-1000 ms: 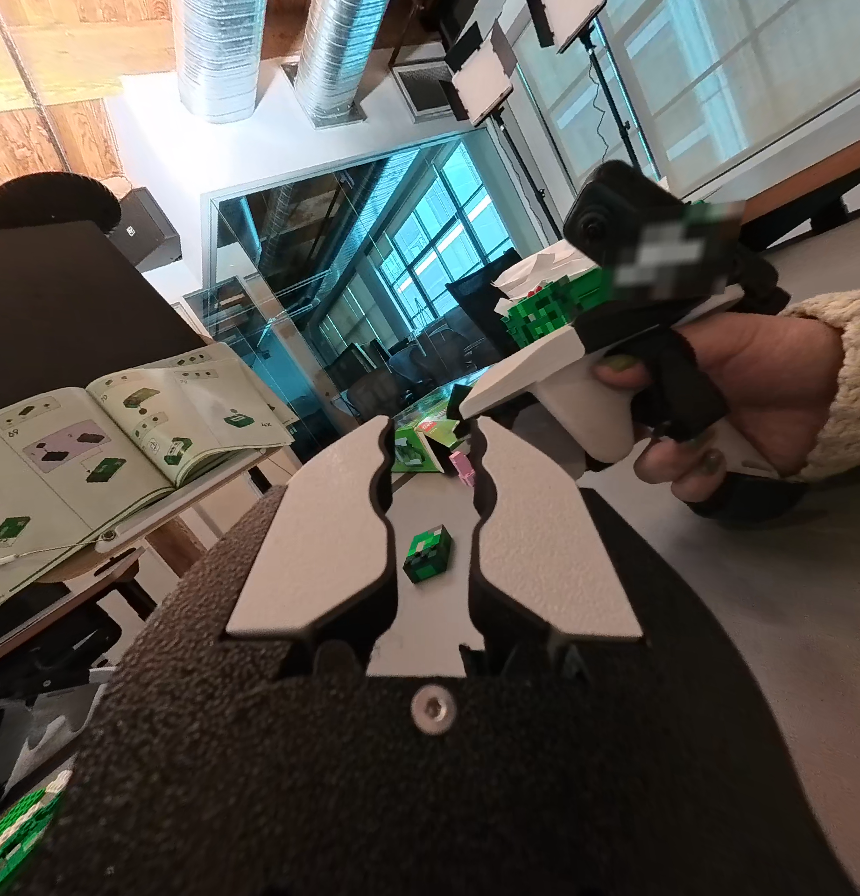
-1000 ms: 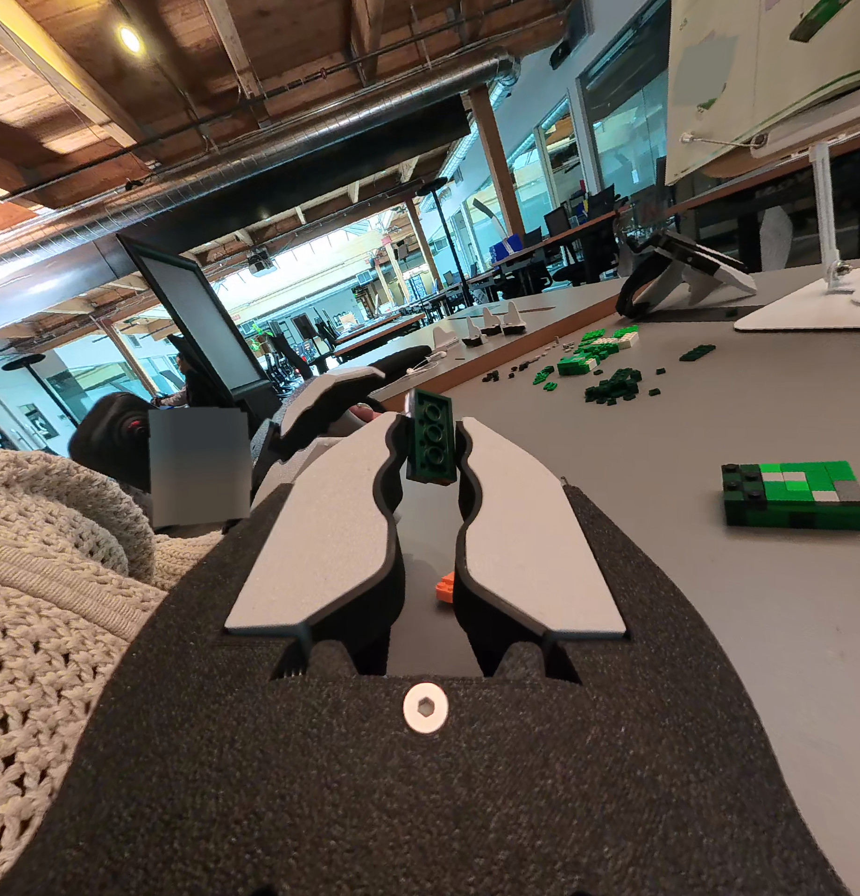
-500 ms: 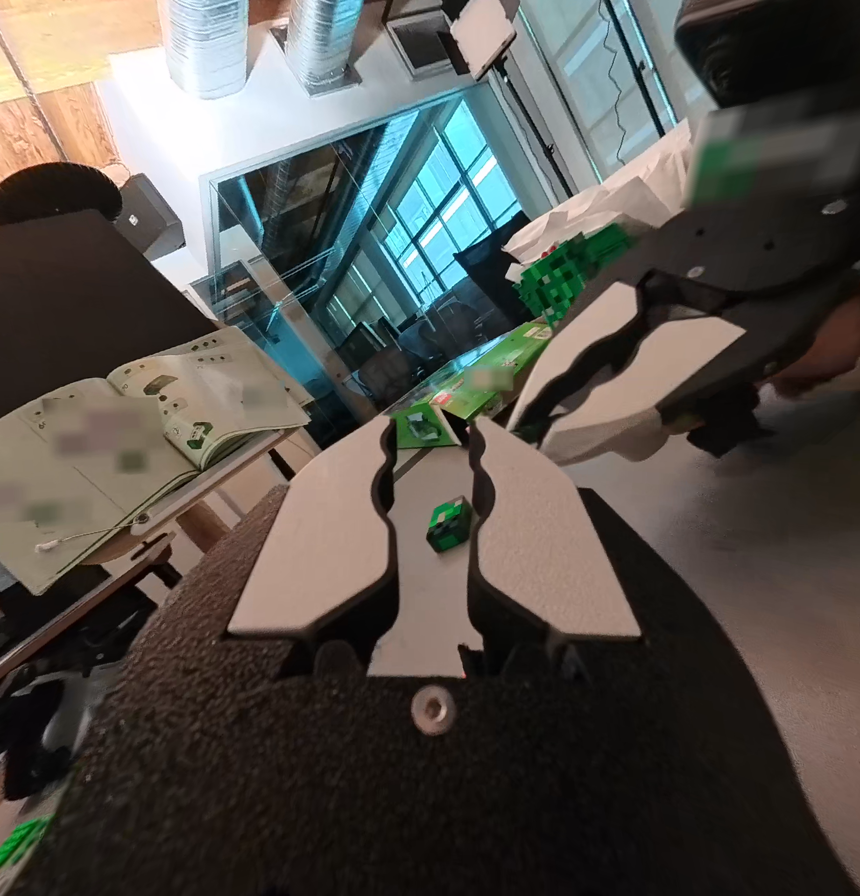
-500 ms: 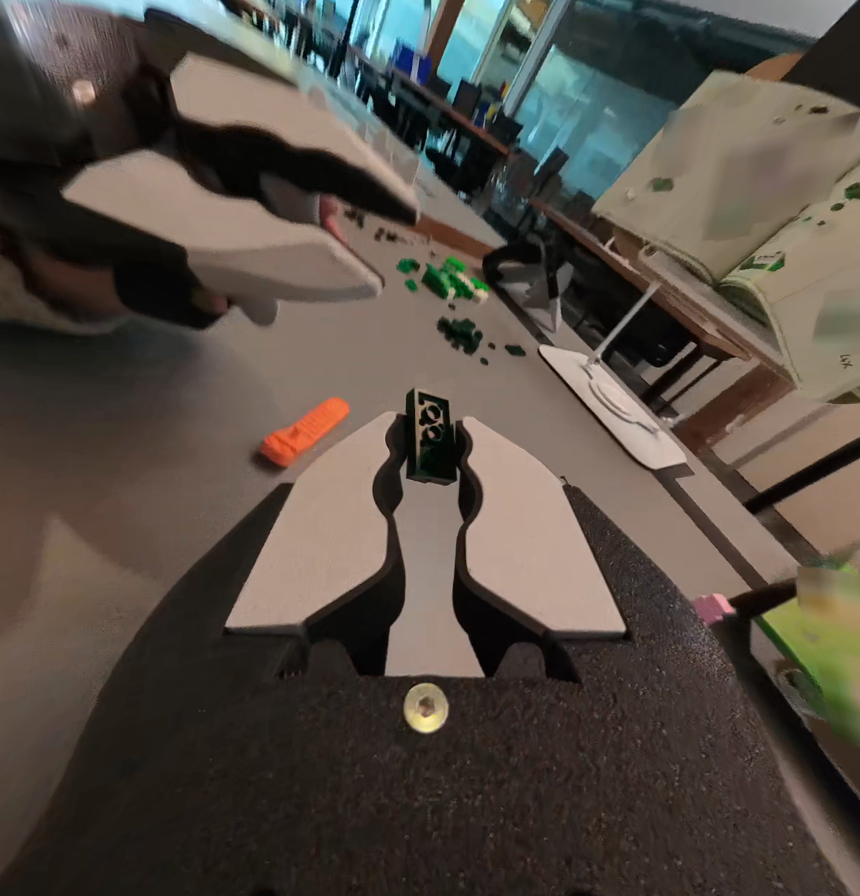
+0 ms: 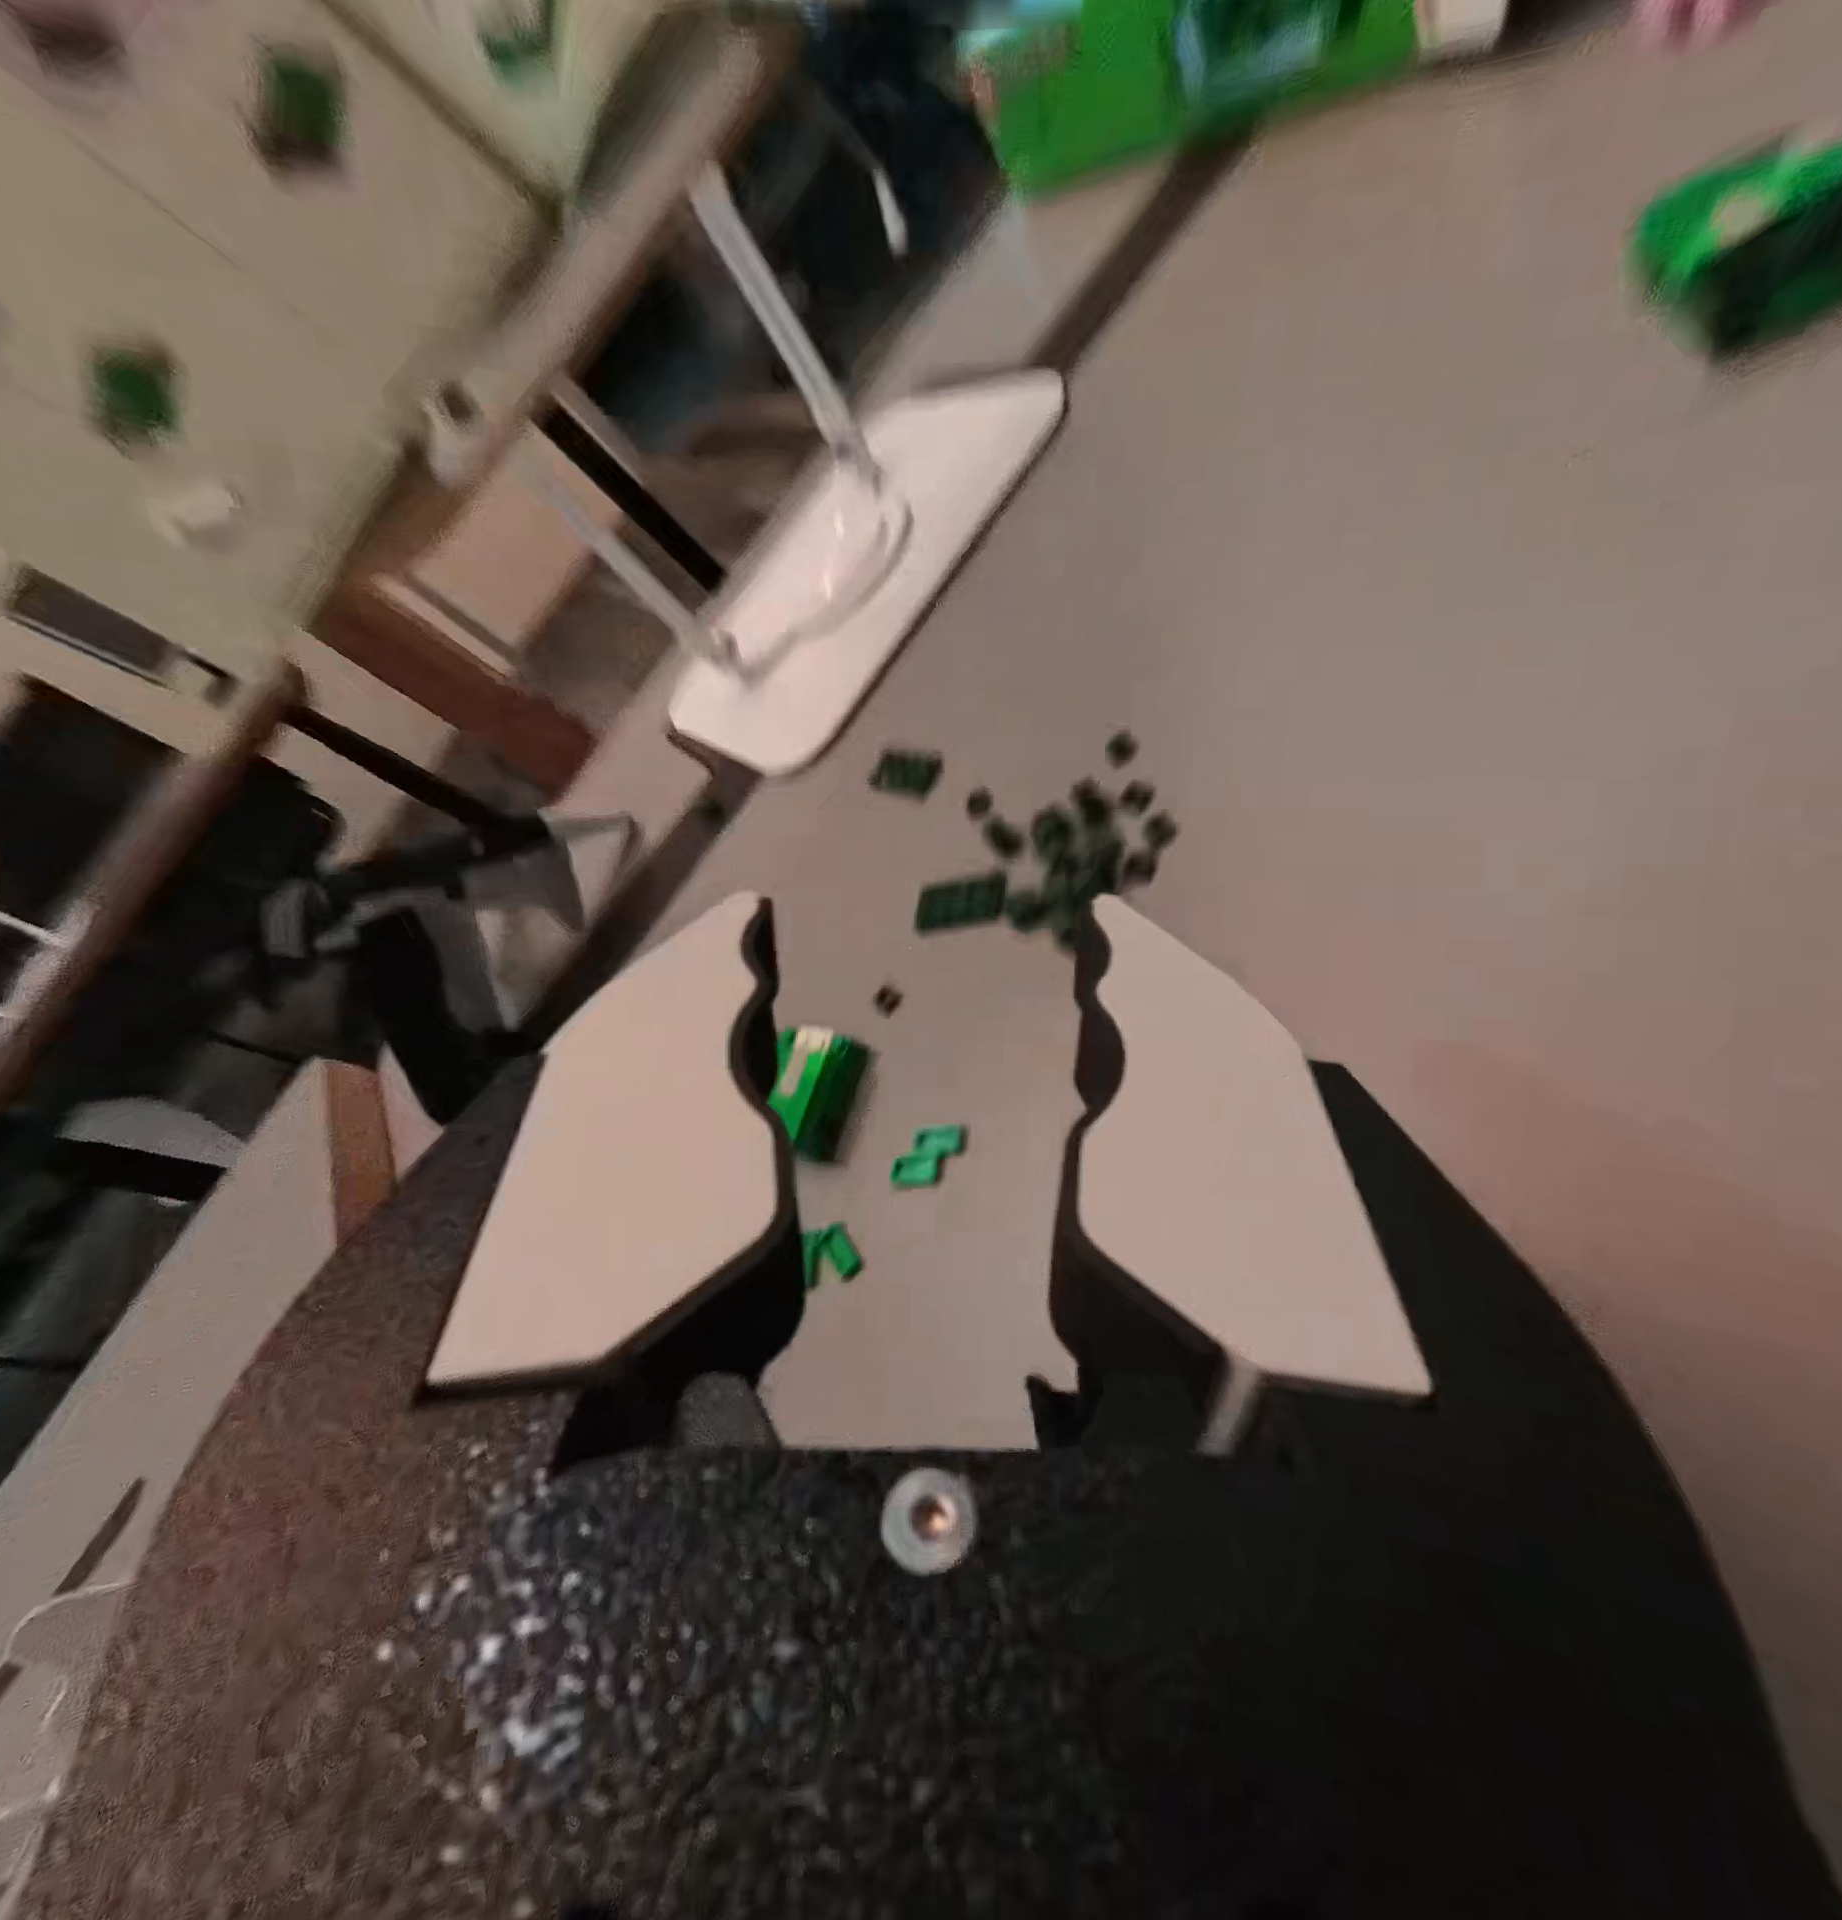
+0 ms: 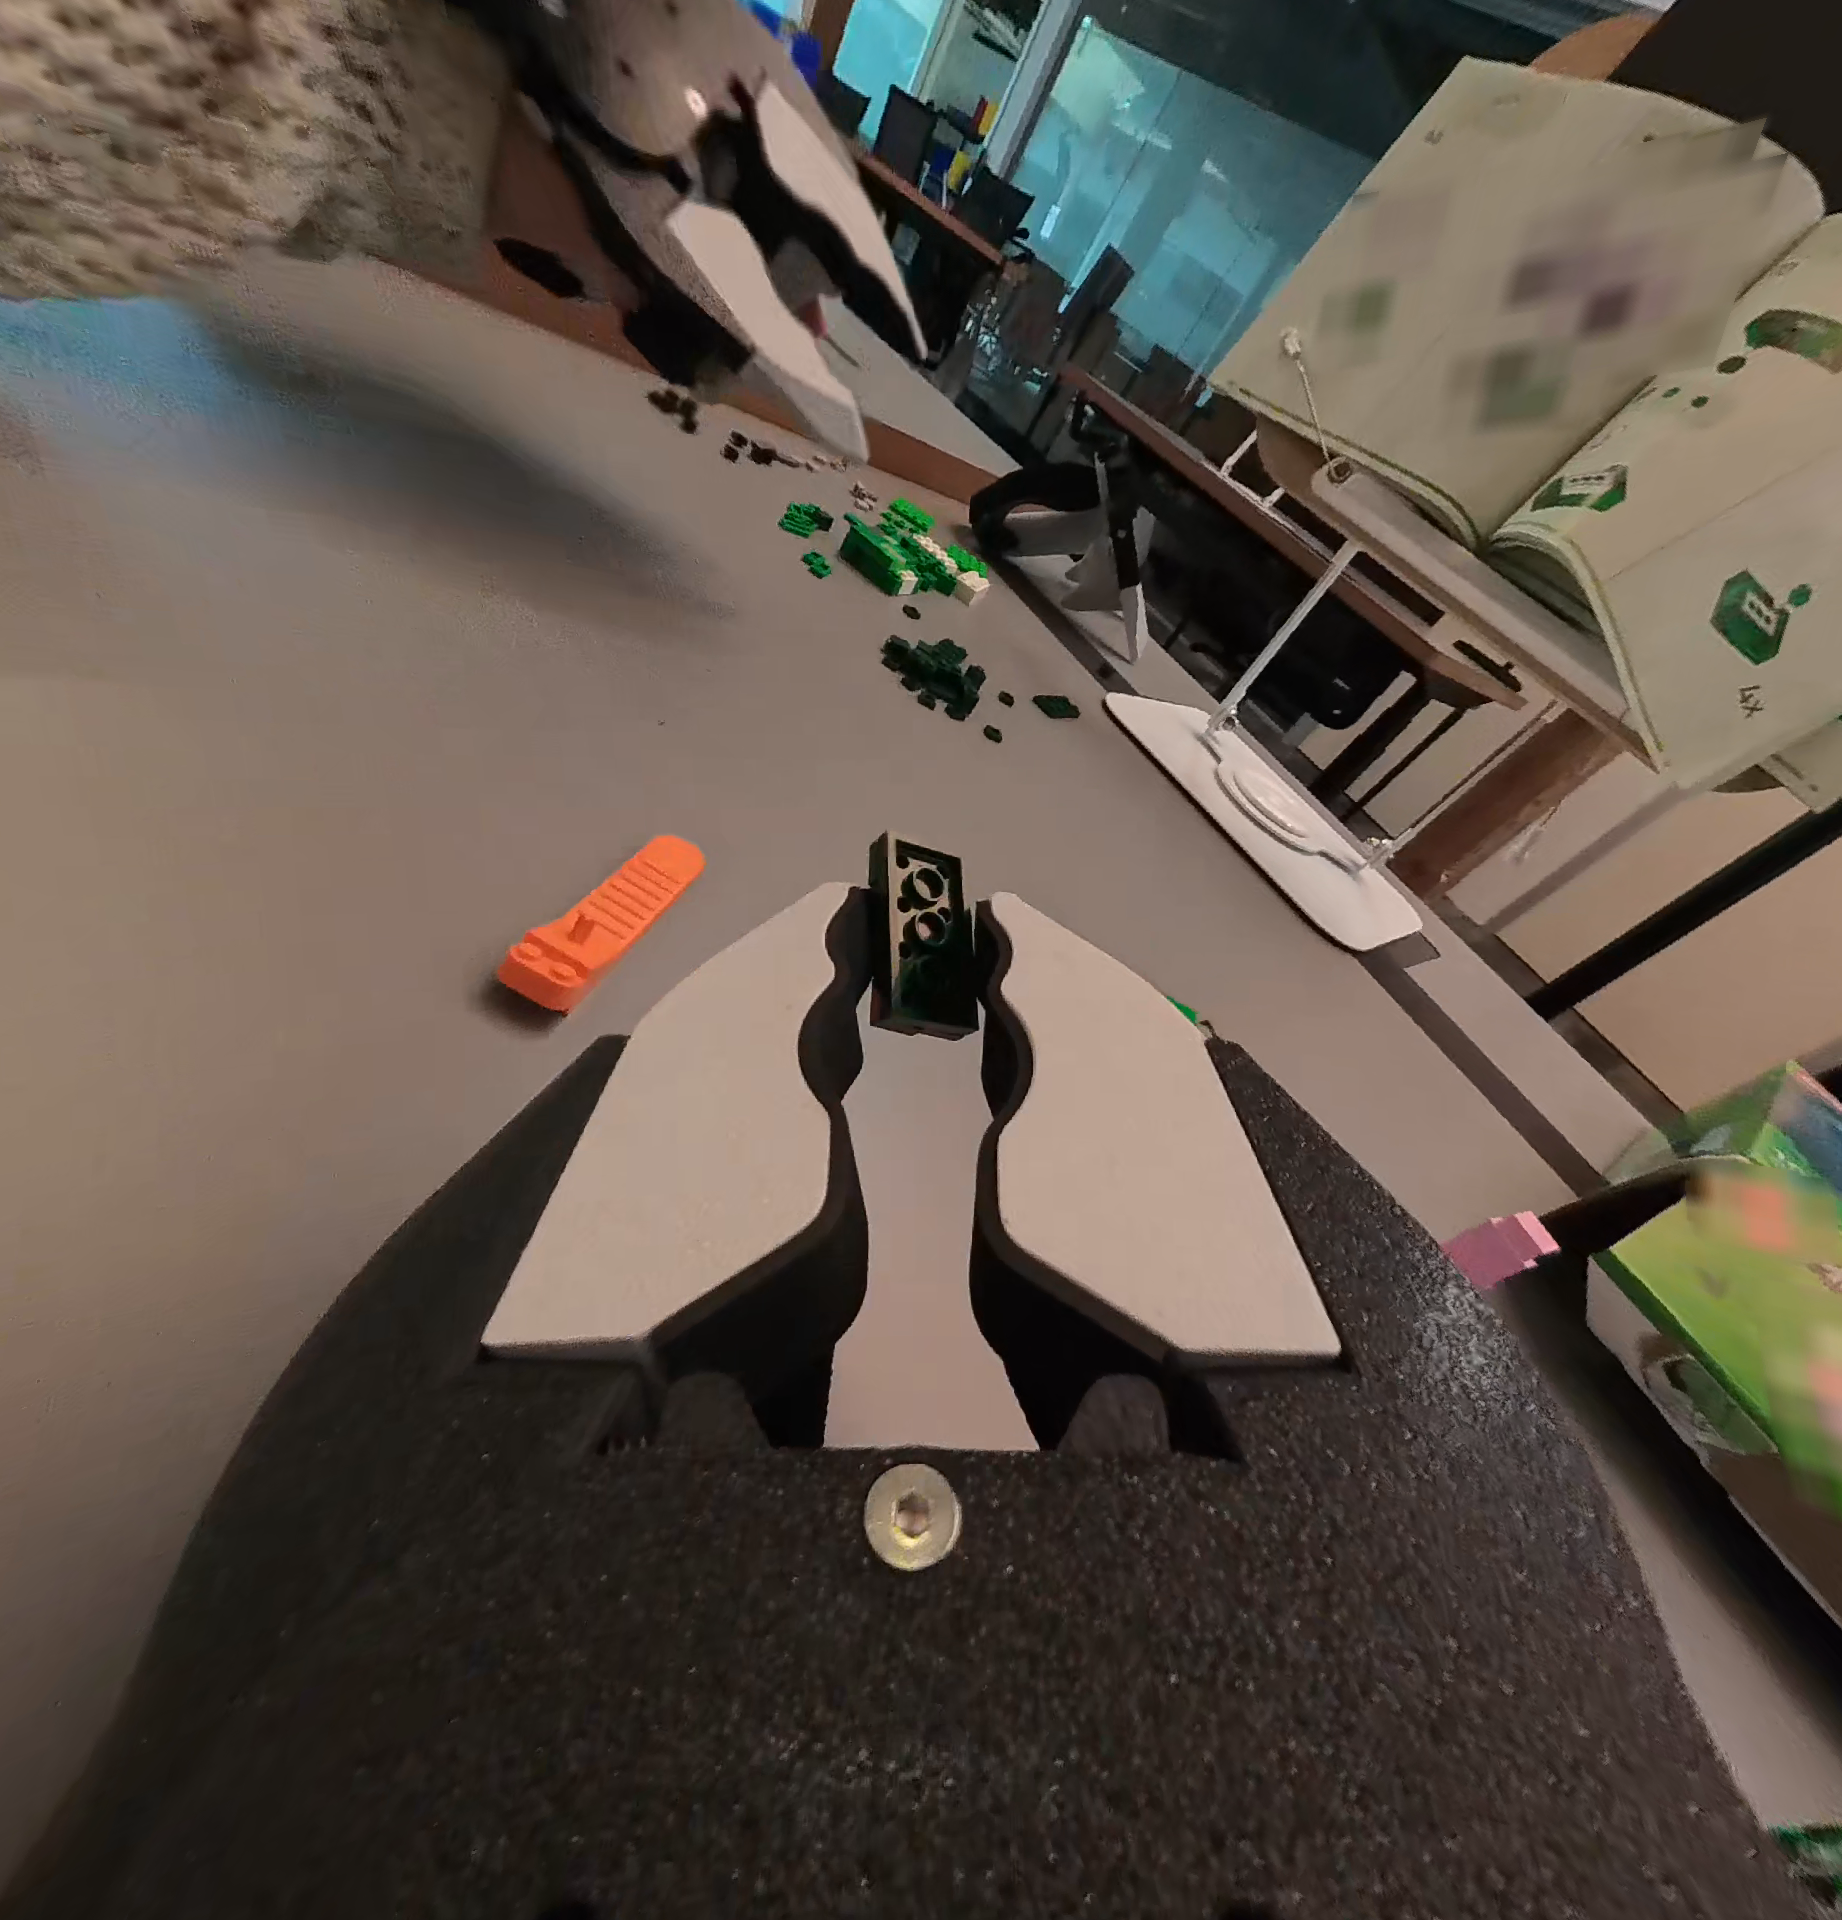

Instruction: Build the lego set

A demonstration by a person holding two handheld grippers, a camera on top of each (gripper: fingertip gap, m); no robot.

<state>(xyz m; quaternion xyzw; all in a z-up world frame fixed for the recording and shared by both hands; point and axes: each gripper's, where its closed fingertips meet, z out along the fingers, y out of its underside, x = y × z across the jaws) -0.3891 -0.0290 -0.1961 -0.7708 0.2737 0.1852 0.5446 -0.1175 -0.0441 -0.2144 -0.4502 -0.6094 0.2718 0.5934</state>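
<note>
Half a second ago the left gripper [image 5: 927, 940] stood with its jaws narrow over a small green block on the desk [image 5: 1519, 935]; now those jaws are spread wide and it looks down on a different patch, where bright green loose pieces [image 5: 927, 1155] and a small bright green block [image 5: 818, 1091] lie between the fingers, with a scatter of dark green pieces [image 5: 1062, 842] just beyond the tips. The view is smeared with motion, so finer detail cannot be told. The right gripper [image 6: 922, 914] is unchanged in its grip: its jaws are narrow and clamped on a dark green 2x3 plate [image 6: 922, 935], held on edge above the desk with its underside toward the camera. An orange brick separator [image 6: 600, 925] lies to its left, the open instruction booklet [image 6: 1623, 416] on its stand to the right. The left hand seems to have gone to fetch the next piece to mate with the held plate.
</note>
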